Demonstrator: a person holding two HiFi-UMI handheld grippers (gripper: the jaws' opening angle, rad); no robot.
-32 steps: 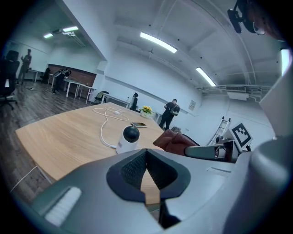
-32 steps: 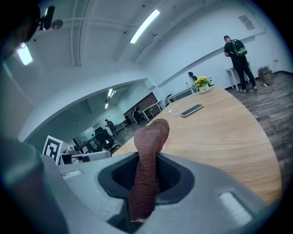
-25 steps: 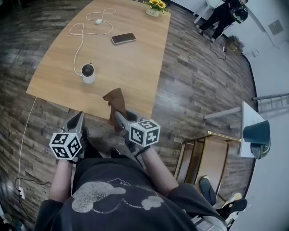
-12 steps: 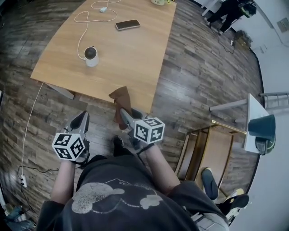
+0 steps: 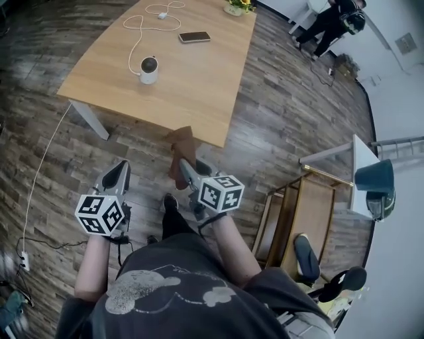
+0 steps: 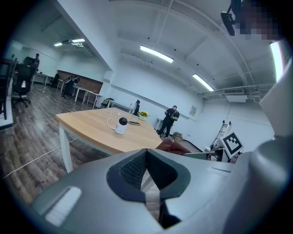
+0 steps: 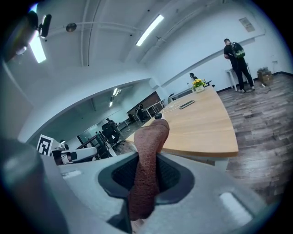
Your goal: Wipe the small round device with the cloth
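Note:
The small round white device [image 5: 148,69] with a dark face stands on the wooden table [image 5: 199,86], far ahead of both grippers; in the left gripper view the device [image 6: 121,125] sits mid-table. My right gripper [image 5: 183,165] is shut on a brown cloth [image 5: 181,151], which stands up between the jaws and hangs below the table's near edge. In the right gripper view the cloth [image 7: 149,169] fills the jaws and half hides the device [image 7: 158,116]. My left gripper [image 5: 118,173] is off the table over the floor, its jaws closed together with nothing between them [image 6: 146,153].
A phone [image 5: 194,37], a white cable [image 5: 142,26] and a flower pot [image 5: 237,5] lie farther back on the table. A gold-framed shelf [image 5: 301,228] and a white side table [image 5: 366,179] stand at right. A person [image 5: 328,20] stands far back. A cord [image 5: 41,179] runs across the floor.
The table and device have slid up and away in the head view as the person backed off from the table. Both grippers keep their pose; the cloth stays held.

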